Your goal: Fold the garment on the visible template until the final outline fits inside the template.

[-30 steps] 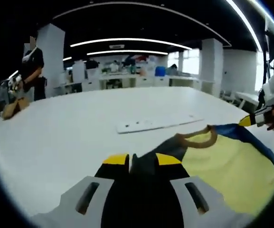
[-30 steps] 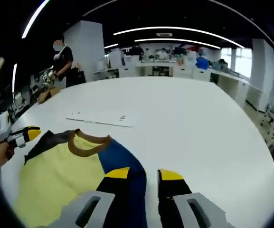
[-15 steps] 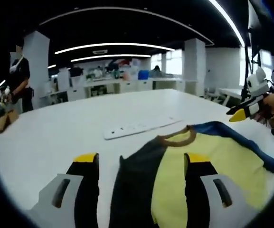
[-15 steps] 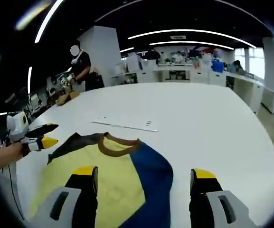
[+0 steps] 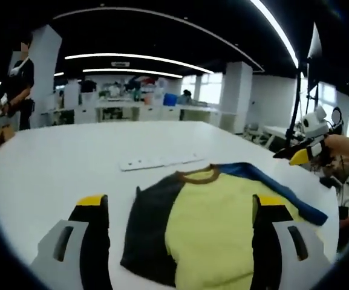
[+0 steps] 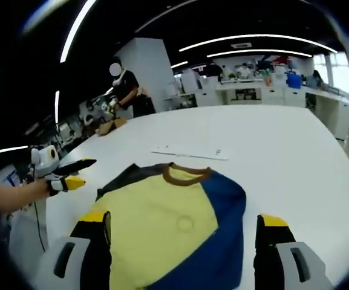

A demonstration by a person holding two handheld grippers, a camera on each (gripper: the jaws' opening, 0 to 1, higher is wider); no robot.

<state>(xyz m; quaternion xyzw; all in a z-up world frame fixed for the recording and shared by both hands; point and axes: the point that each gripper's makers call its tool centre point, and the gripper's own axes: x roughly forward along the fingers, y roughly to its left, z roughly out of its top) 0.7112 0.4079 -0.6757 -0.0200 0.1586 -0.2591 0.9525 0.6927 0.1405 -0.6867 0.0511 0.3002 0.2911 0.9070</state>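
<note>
- The left gripper (image 5: pixel 177 208) has its jaws spread wide and it grips nothing. The shirt (image 5: pixel 222 211) lies flat on the white table (image 5: pixel 53 157), just ahead of these jaws and between them.
- The shirt has a yellow body, one dark sleeve on the left, one blue sleeve on the right, and a brown collar (image 5: pixel 197 176) at the far end from the tool. I judge it thin, soft and light: it will bend easily and can slip on the smooth table. A good place to hold is a sleeve edge or a corner of the hem.
- Beyond the collar lies a flat white strip (image 5: pixel 159 161); I cannot tell if it is the template.
- The right gripper (image 6: pixel 186 226) is also spread wide and grips nothing. The shirt (image 6: pixel 162 226) is just in front, between its jaws.
- Both tools hover low over the near edge of the shirt and point toward the collar. From each side the other tool (image 5: pixel 298 156) is held out beside the shirt, apart from the cloth.
- A person (image 6: pixel 124 84) stands at the far end of the table.
</note>
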